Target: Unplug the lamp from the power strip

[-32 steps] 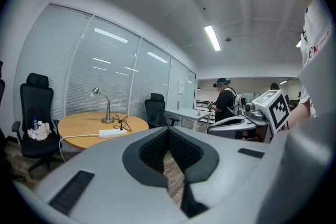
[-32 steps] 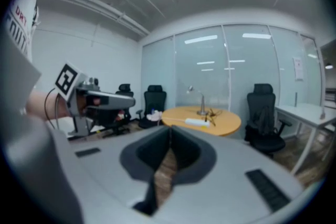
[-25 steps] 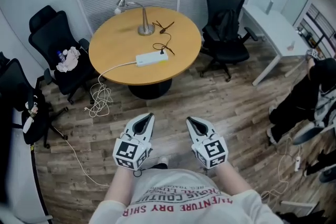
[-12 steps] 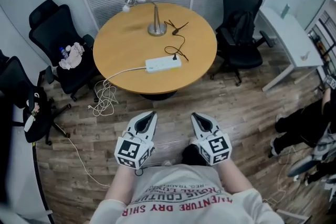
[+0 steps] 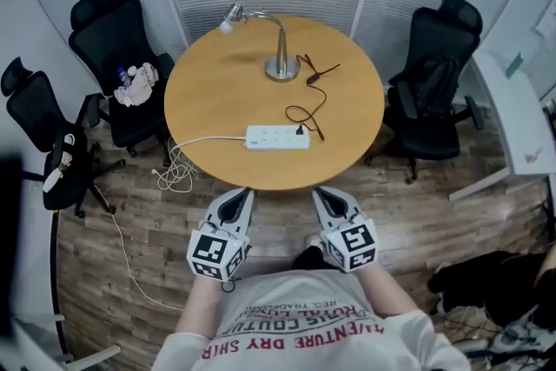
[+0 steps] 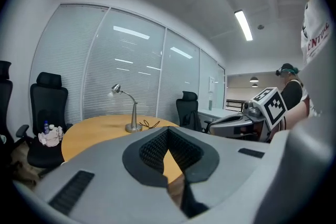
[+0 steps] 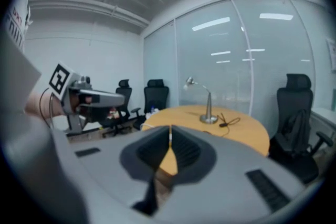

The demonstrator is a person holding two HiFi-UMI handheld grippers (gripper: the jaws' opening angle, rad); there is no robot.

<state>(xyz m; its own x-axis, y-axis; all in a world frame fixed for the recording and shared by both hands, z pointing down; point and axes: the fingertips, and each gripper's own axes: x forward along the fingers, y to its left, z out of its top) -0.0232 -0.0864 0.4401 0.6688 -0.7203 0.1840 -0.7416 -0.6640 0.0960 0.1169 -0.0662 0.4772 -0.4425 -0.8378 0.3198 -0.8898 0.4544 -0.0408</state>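
A silver desk lamp (image 5: 276, 56) stands at the far side of the round wooden table (image 5: 217, 91). Its black cord (image 5: 306, 104) runs to a black plug in the white power strip (image 5: 276, 137) near the table's front edge. My left gripper (image 5: 245, 194) and right gripper (image 5: 318, 194) hang side by side just short of the table's near edge, both shut and empty. The lamp (image 6: 128, 110) shows far off in the left gripper view, and the lamp (image 7: 206, 105) in the right gripper view too.
Black office chairs stand at the left (image 5: 117, 43), far left (image 5: 43, 135) and right (image 5: 439, 82) of the table. The strip's white cable (image 5: 178, 174) drops to a coil on the wooden floor. A white desk (image 5: 521, 126) stands at the right.
The table has come closer and more central in the head view. Both grippers have stayed shut and side by side, now just at its near edge.
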